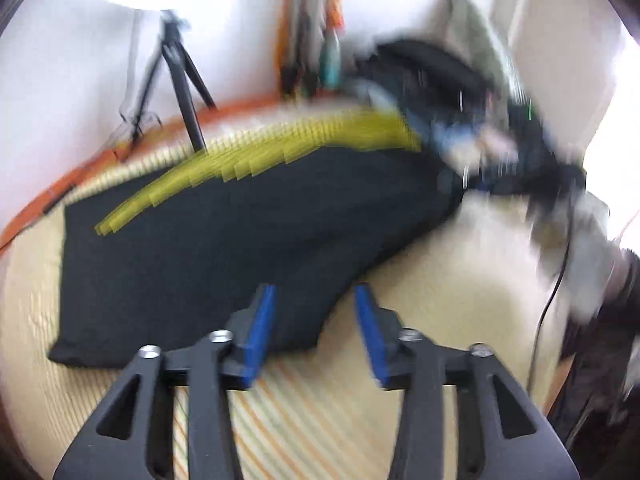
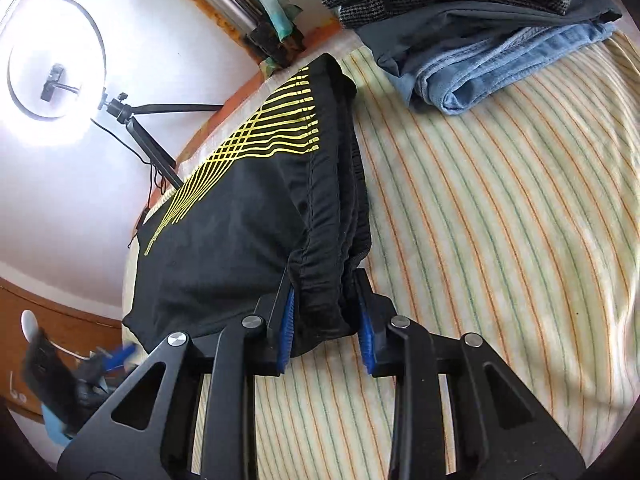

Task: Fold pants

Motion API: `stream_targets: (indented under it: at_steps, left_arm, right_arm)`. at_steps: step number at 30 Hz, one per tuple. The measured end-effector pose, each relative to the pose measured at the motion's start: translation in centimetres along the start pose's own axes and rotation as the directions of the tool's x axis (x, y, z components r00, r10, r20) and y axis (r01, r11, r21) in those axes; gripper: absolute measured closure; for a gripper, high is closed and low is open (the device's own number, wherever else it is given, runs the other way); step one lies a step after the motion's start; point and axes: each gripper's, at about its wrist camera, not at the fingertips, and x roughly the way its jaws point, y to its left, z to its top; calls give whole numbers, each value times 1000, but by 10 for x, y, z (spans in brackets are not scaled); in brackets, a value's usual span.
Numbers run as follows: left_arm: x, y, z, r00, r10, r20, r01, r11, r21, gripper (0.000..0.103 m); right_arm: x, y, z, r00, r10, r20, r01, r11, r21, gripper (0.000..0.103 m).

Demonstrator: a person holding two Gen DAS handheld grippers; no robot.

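The right claw (image 2: 326, 316) grips a bunched corner of the black pants (image 2: 240, 232), its blue pads (image 2: 287, 326) pressing the gathered waistband fabric from both sides. The pants lie spread toward the far left over a striped bedsheet (image 2: 500, 220), with a pattern of thin yellow lines (image 2: 260, 132) fanning across their far part. At the far right, a stack of folded clothes (image 2: 480, 32) rests on the sheet: a light blue garment at the bottom, darker ones above. On the left a lit ring light (image 2: 56, 68) stands on a black tripod (image 2: 148, 148). At the near left edge sits something blurred, perhaps the other claw.
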Motion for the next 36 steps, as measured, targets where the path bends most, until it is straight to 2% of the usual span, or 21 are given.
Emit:
stream_targets:
  at_steps: [3, 4, 6, 8, 10, 13, 15, 17, 18, 19, 21, 25, 30, 32, 34, 36]
  left_arm:
    - [0, 2, 27, 995, 70, 69, -65, 996, -62, 55]
    - [7, 2, 35, 992, 98, 74, -93, 993, -74, 55]
    - [25, 0, 48, 985, 162, 64, -156, 985, -79, 55]
    - [48, -3, 61, 974, 219, 55, -214, 974, -80, 55]
    - [69, -5, 67, 973, 226, 40, -222, 970, -95, 55]
    - [98, -6, 67, 966, 257, 12, -254, 962, -101, 55]
    - [119, -13, 61, 964, 267, -17, -268, 959, -88, 55]
    - [134, -19, 54, 957, 287, -38, -289, 956, -50, 55]
    - [140, -22, 50, 952, 304, -43, -305, 952, -31, 54]
    - [140, -24, 46, 949, 316, -12, -316, 948, -23, 54]
    - [140, -23, 49, 948, 318, -25, -319, 948, -20, 54]
    - [121, -26, 49, 939, 344, -9, -344, 939, -25, 54]
    - [85, -43, 25, 961, 278, -3, -278, 960, -43, 54]
    - [87, -45, 18, 968, 251, -32, -252, 967, -44, 54]
    - [94, -46, 10, 967, 249, -59, -252, 967, -36, 54]
    - [96, -45, 8, 971, 235, -47, -237, 970, -47, 54]
  right_arm:
    - [-3, 2, 0, 1000, 14, 17, -13, 1000, -5, 75]
    - [-3, 3, -1, 1000, 21, 19, -21, 1000, -4, 70]
    - [-5, -1, -2, 999, 40, 21, -40, 999, 20, 65]
    - [-5, -7, -3, 997, 73, 15, -74, 996, 57, 47]
    - [-2, -15, -4, 994, 109, 13, -109, 988, 109, 38]
    - [-1, -19, -3, 991, 128, 36, -132, 982, 138, 37]
    - [1, -16, -1, 991, 125, 43, -130, 982, 136, 42]
    - [1, -10, 1, 993, 104, 48, -109, 987, 119, 71]
    - [1, -7, 2, 995, 91, 50, -95, 990, 105, 72]
    - [0, -6, 3, 994, 92, 56, -98, 990, 101, 74]
    - [-1, 0, 5, 993, 95, 66, -100, 991, 90, 76]
    - [-7, 12, 7, 993, 74, 88, -79, 995, 52, 77]
    - [-12, 24, 13, 991, 80, 109, -83, 996, 20, 78]
    - [-14, 28, 14, 990, 80, 116, -81, 997, 8, 78]
    - [-16, 33, 16, 989, 77, 125, -77, 997, -6, 78]
    - [-16, 40, 16, 988, 82, 127, -80, 997, -24, 78]
